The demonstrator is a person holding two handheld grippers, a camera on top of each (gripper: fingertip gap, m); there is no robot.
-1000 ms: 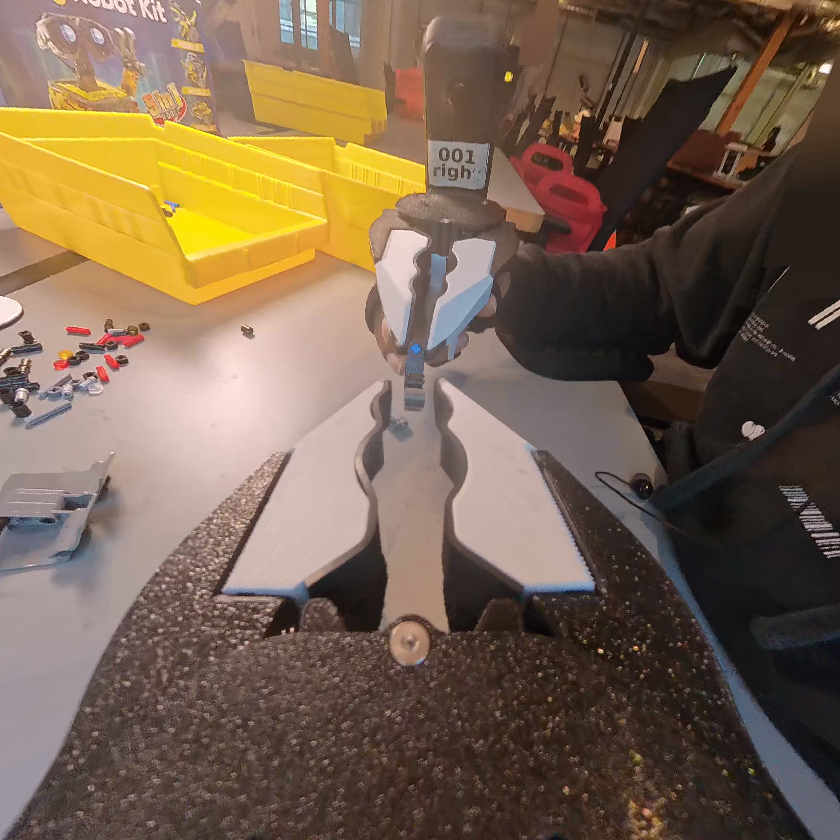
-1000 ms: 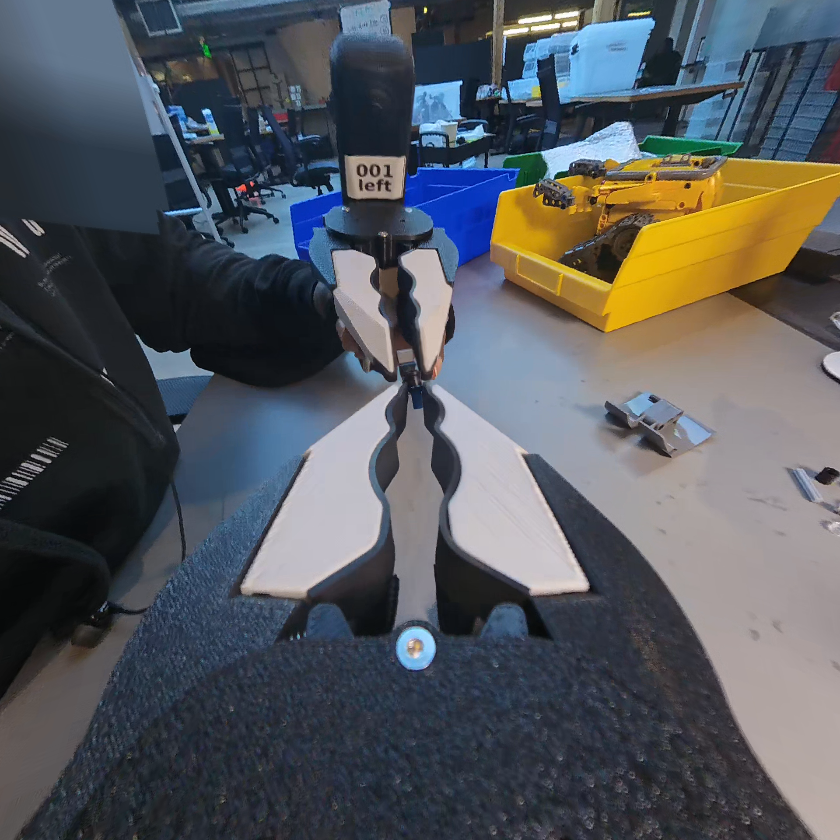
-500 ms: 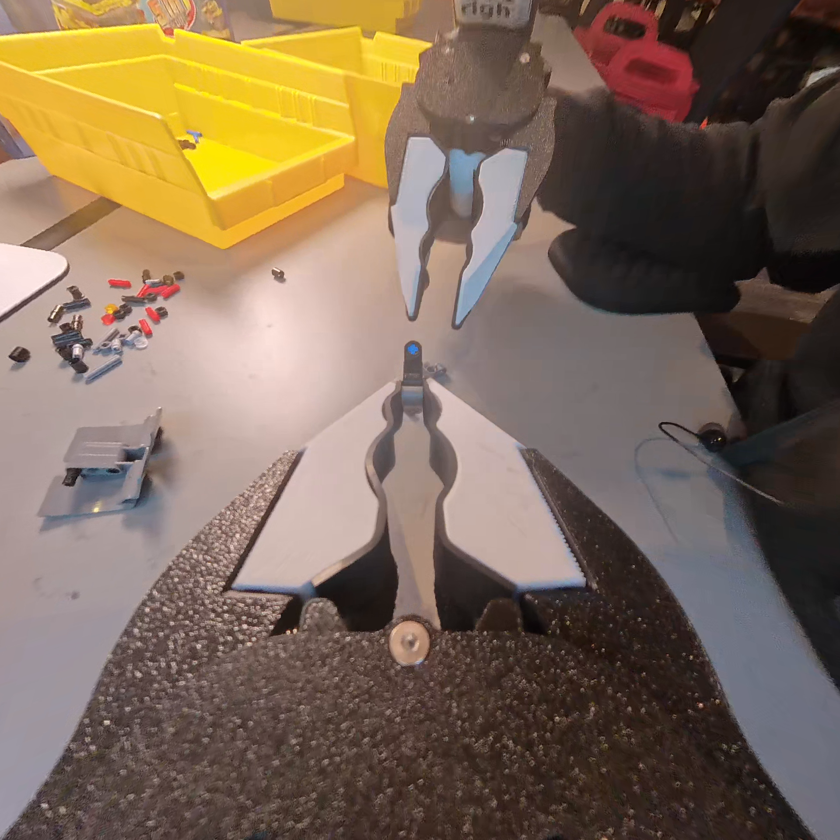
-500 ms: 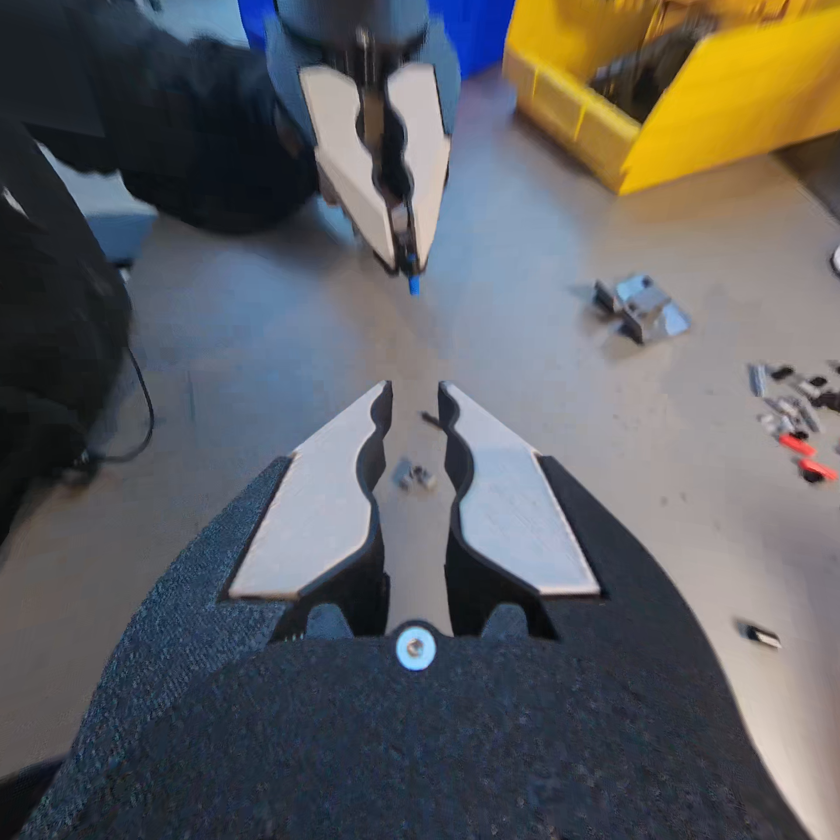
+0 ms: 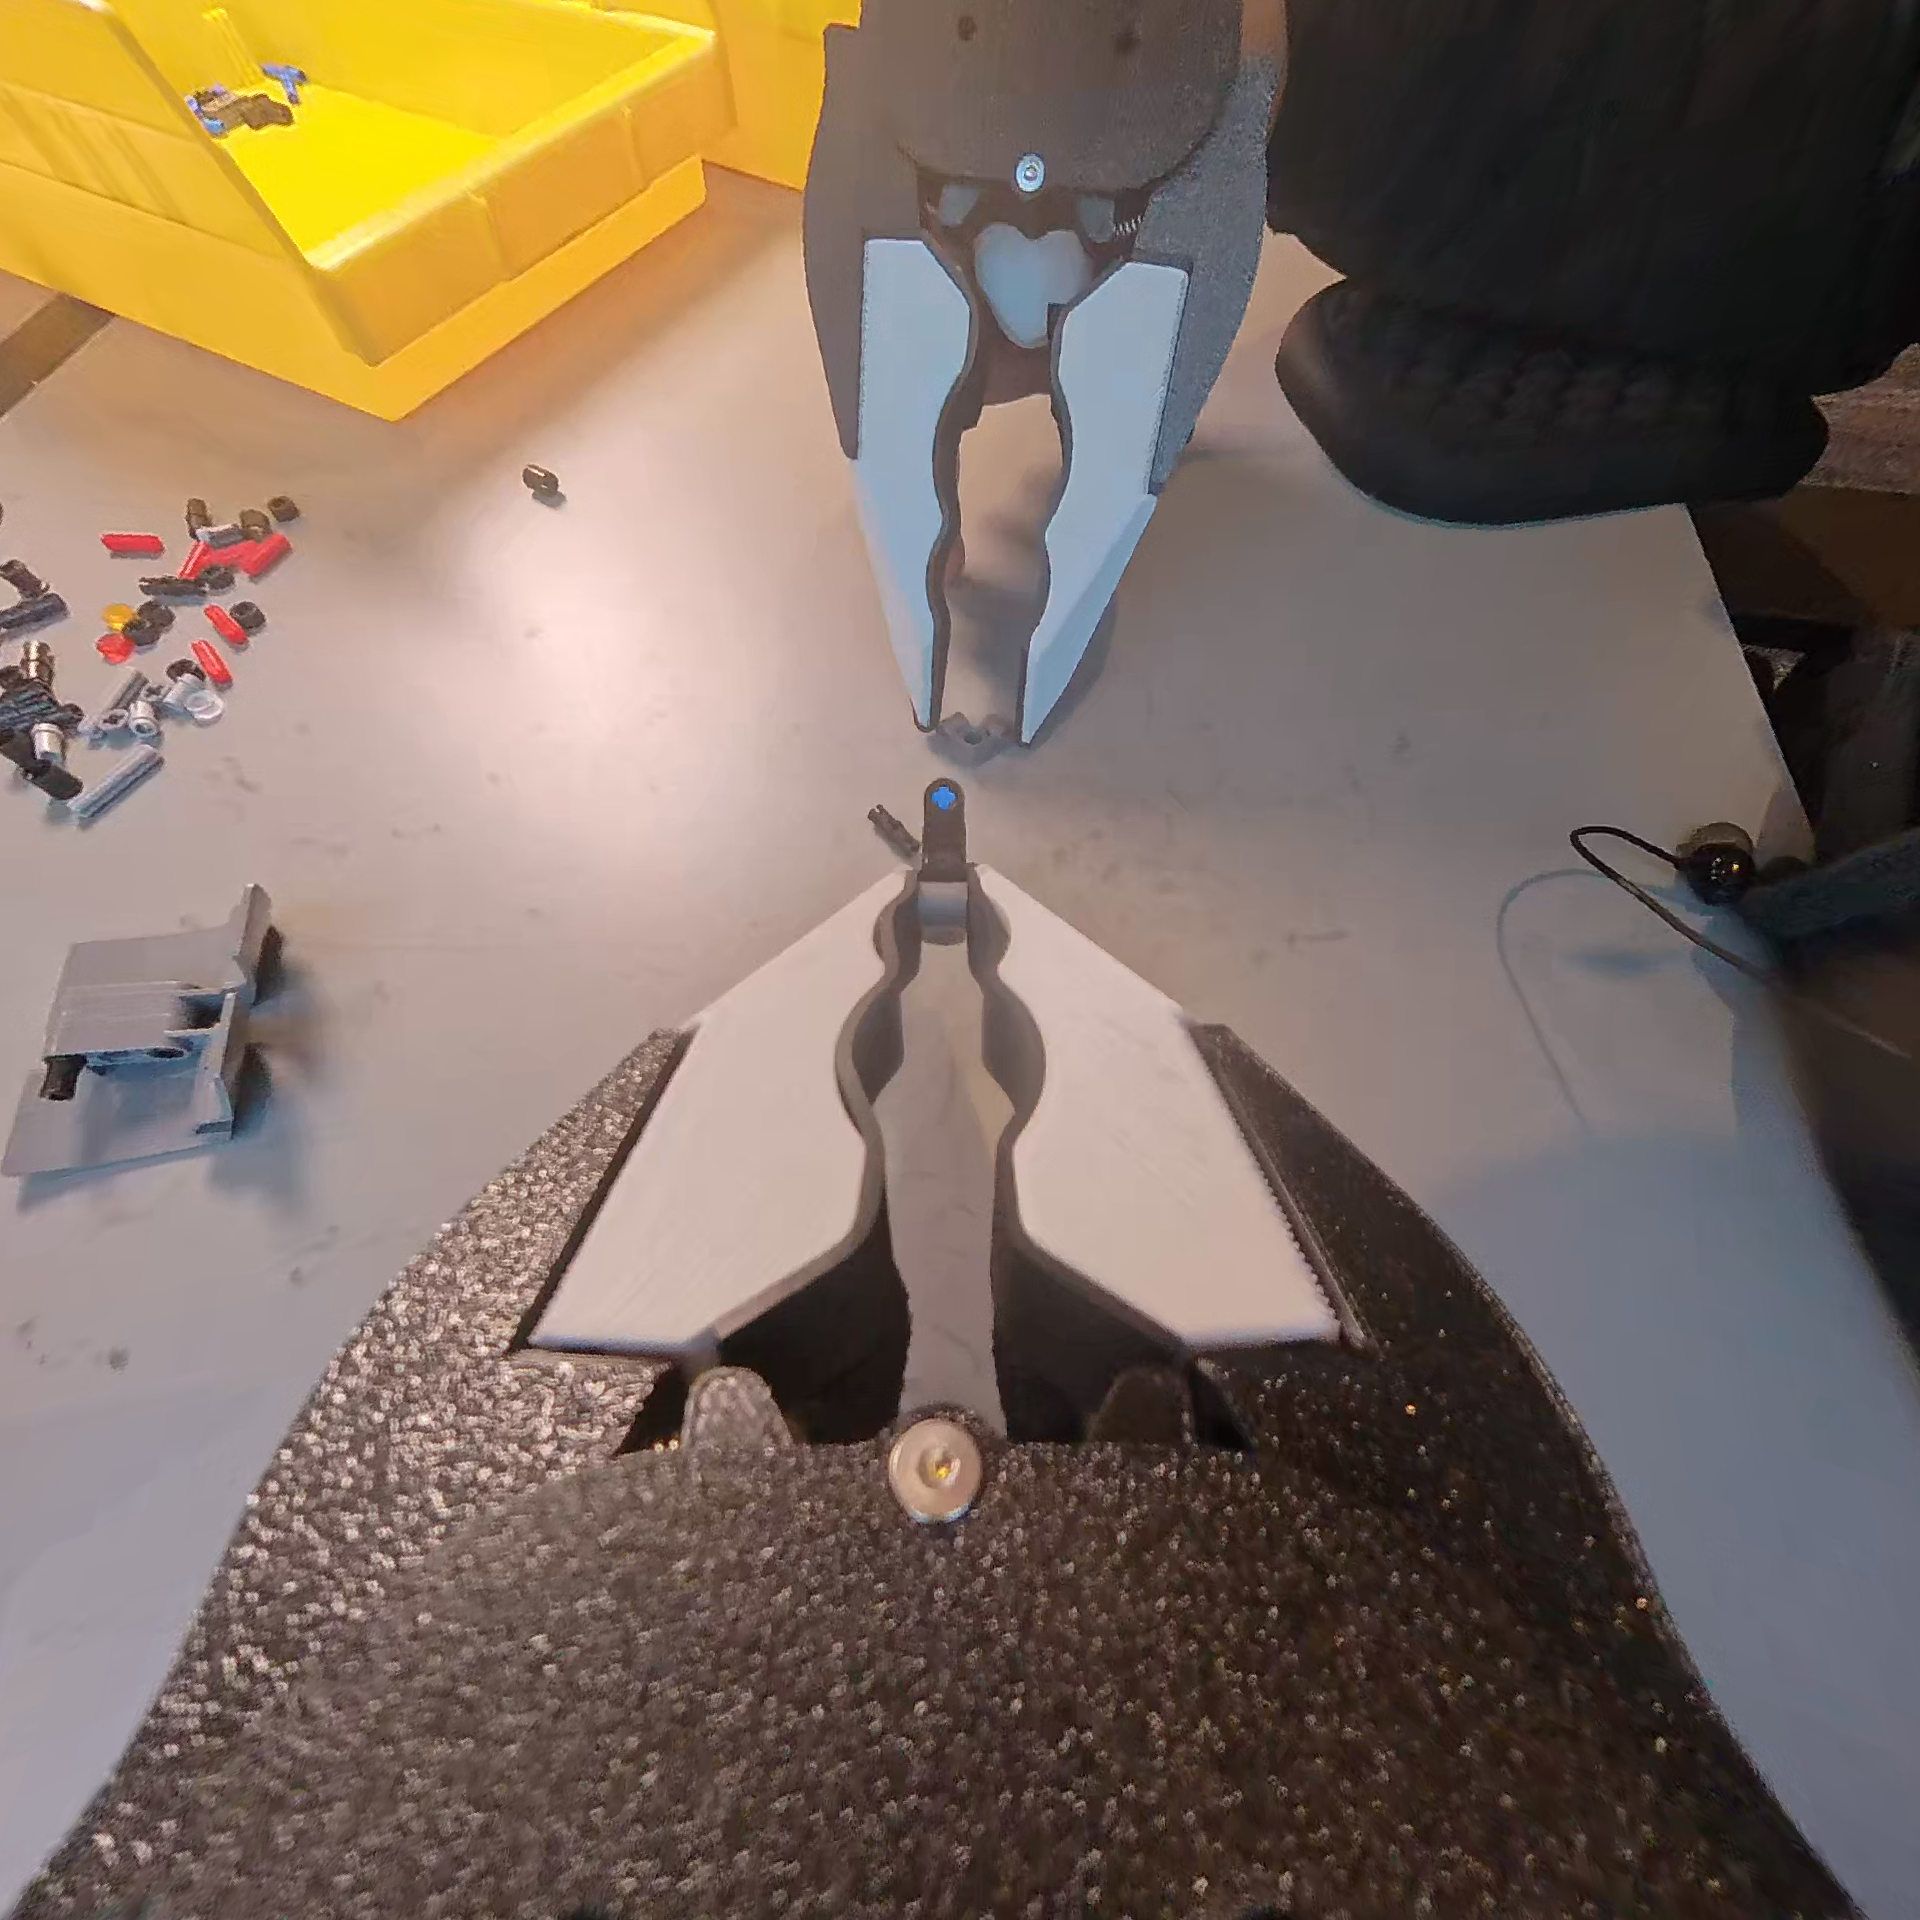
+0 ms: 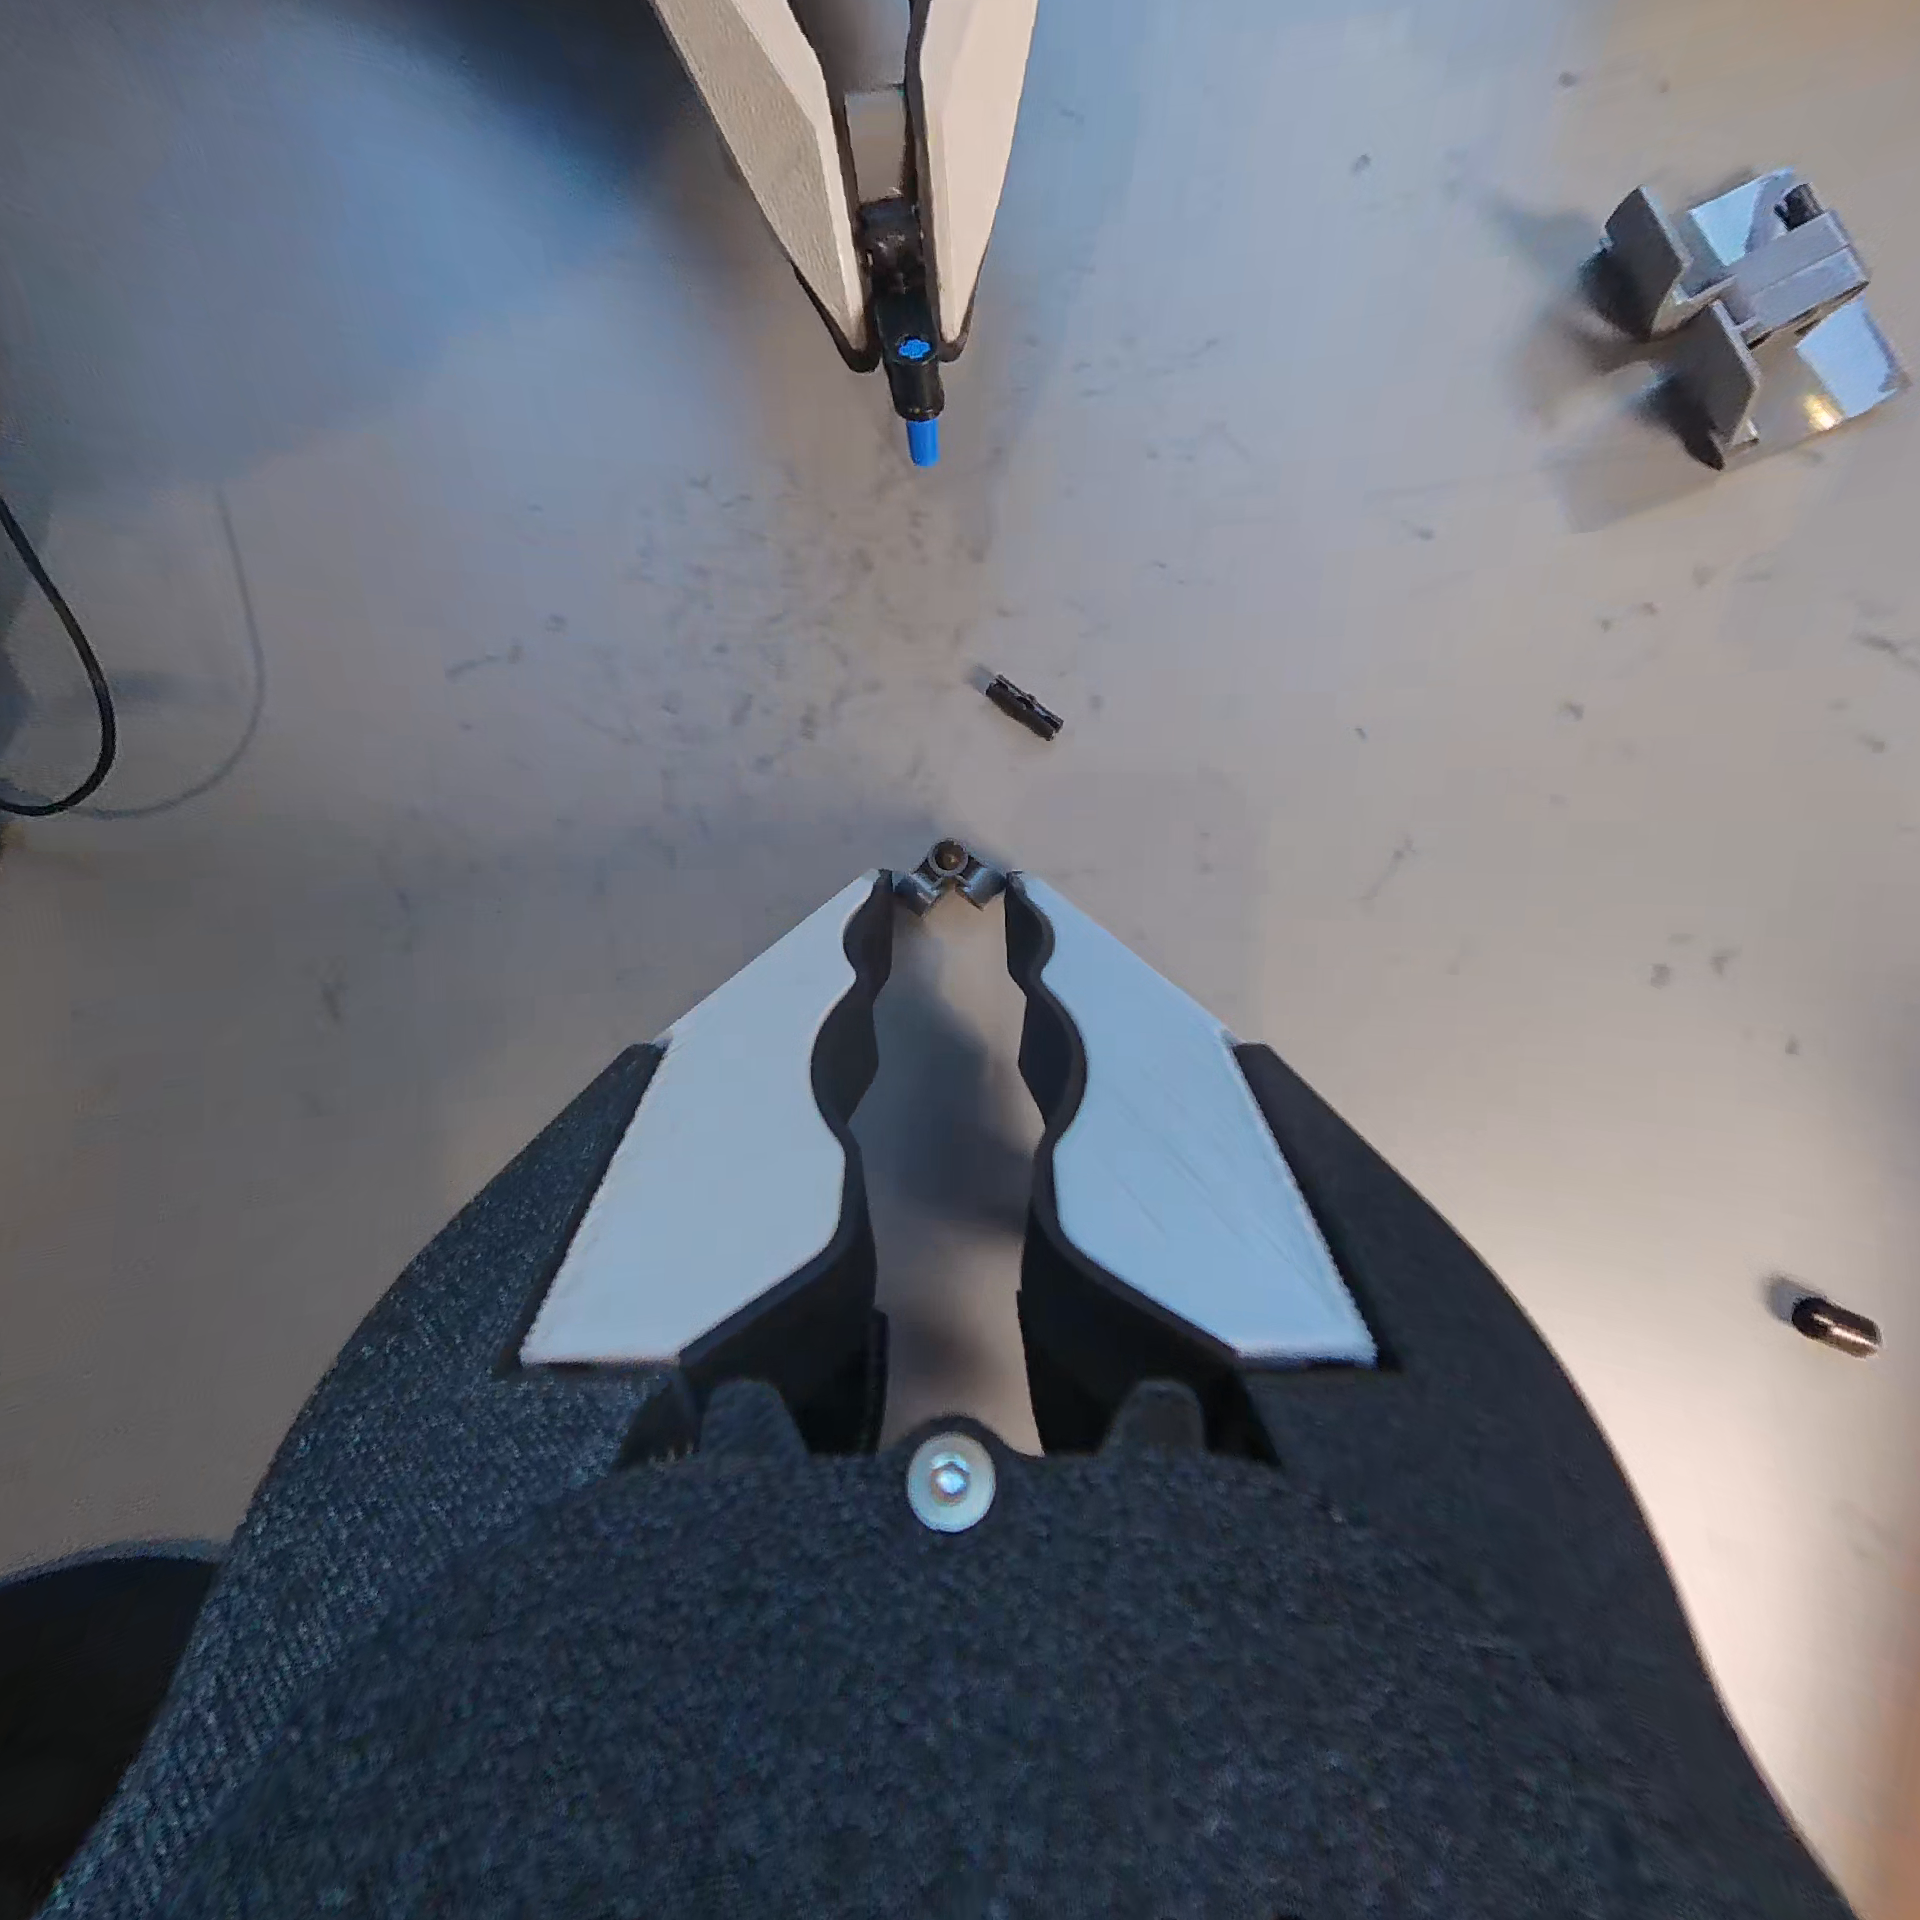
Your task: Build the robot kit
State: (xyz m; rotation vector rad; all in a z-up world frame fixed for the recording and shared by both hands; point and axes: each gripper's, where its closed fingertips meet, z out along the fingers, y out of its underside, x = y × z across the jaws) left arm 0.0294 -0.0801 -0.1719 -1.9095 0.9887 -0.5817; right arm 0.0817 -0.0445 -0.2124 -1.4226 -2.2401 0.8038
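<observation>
Left gripper (image 5: 943, 883) is clamped tight on a black link (image 5: 943, 831) with a blue pin (image 6: 921, 442) poking out of its tip, held above the grey table (image 5: 623, 935). Facing it, the right gripper (image 6: 948, 883) has its tips parted just a little, straddling a small grey connector (image 6: 948, 873) that sits on the table; whether the tips actually pinch it, I can't tell. Near the connector lies a loose black pin (image 6: 1023, 707). Farther left of the connector sits a grey panel (image 5: 145, 1029), with scattered small parts (image 5: 145, 634) and a yellow bin (image 5: 416, 208) beyond.
</observation>
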